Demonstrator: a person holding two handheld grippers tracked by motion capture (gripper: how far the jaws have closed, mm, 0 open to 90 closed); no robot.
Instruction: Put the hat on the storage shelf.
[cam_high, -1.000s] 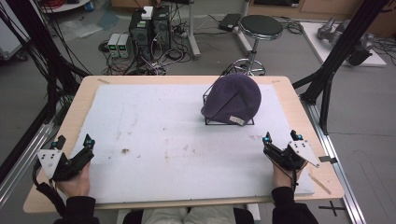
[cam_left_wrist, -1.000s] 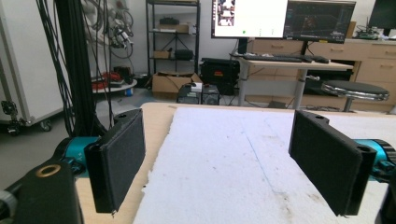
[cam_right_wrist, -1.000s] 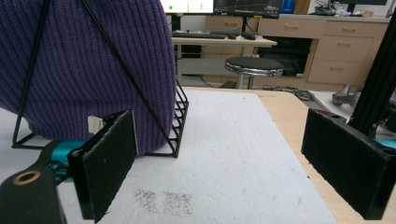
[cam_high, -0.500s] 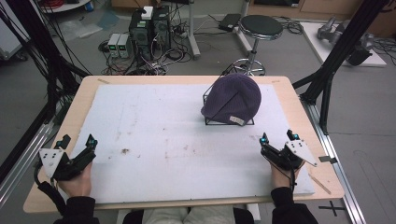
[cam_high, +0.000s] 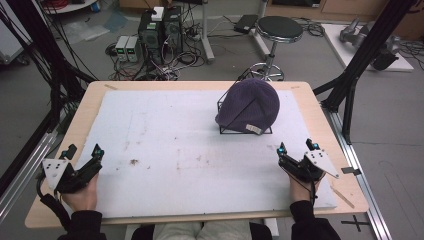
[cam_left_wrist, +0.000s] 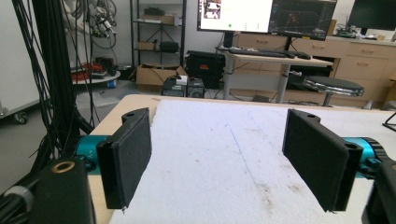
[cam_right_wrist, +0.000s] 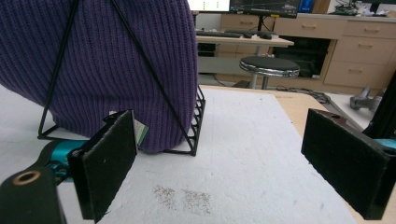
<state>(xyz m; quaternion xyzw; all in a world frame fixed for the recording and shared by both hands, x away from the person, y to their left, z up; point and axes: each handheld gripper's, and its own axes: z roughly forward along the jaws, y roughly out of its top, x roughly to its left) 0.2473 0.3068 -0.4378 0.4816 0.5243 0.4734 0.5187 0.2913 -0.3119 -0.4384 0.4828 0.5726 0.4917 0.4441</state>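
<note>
Purple beanie (cam_right_wrist: 107, 60) cut off at top and left edges, wire rack (cam_right_wrist: 196, 116) largely hidden beneath it

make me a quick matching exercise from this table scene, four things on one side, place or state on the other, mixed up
Things:
1. purple beanie
2. black wire stand
3. left gripper
4. right gripper

Place or state:
A. open, at the white mat's near left corner
B. draped over the wire frame
C. open, just in front of the beanie
D. stands on the mat, under the knit fabric

Pairs: 1-B, 2-D, 3-A, 4-C
</note>
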